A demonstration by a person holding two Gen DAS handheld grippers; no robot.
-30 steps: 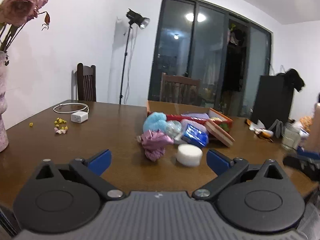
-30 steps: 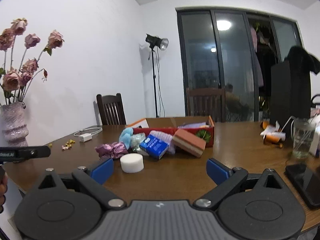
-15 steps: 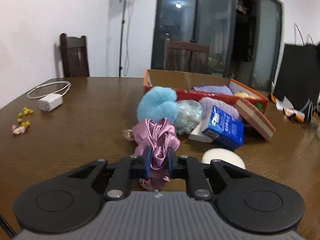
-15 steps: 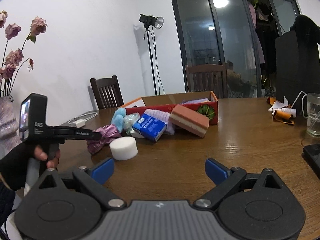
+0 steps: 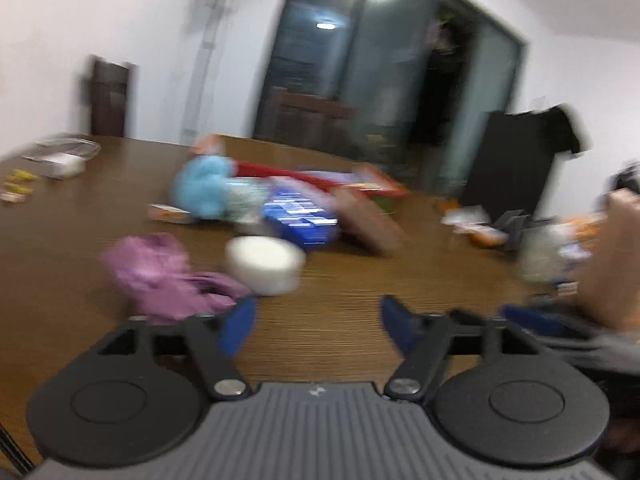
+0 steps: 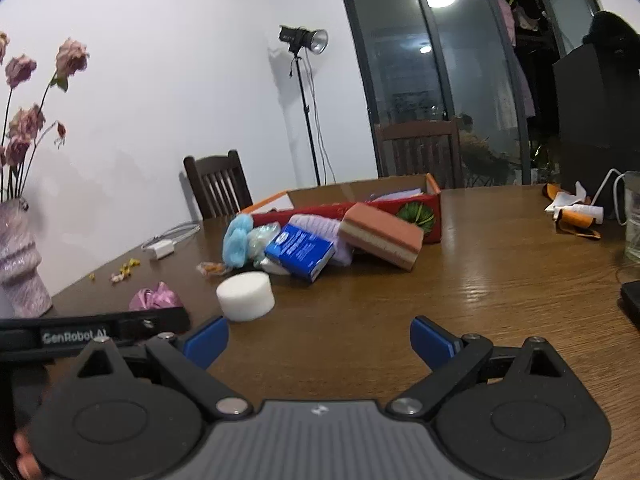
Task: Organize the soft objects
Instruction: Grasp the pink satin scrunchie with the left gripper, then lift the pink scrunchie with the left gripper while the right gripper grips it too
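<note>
The left wrist view is blurred by motion. My left gripper [image 5: 316,320] is open and its jaws are still opening, with only bare table between them. A purple satin scrunchie [image 5: 168,276] lies just left of its left fingertip, also visible as the scrunchie [image 6: 156,298]. A white round sponge [image 5: 264,264] sits beside it. Behind are a blue fluffy puff [image 6: 237,240], a blue tissue pack [image 6: 300,250], a lavender knit piece [image 6: 316,226] and a layered sponge [image 6: 380,234] leaning on the red box [image 6: 434,212]. My right gripper [image 6: 320,338] stands open and holds nothing.
A vase of dried roses [image 6: 20,264] stands at the table's left edge. A white charger [image 6: 162,248] and small scraps lie behind the scrunchie. A glass [image 6: 632,216], a phone [image 6: 632,300] and wrappers [image 6: 572,216] occupy the right side. Chairs stand behind the table.
Half a second ago the left gripper was shut on the scrunchie; it has let go and swung right. The scrunchie now lies nearer, apart from the pile. The right gripper stayed open.
</note>
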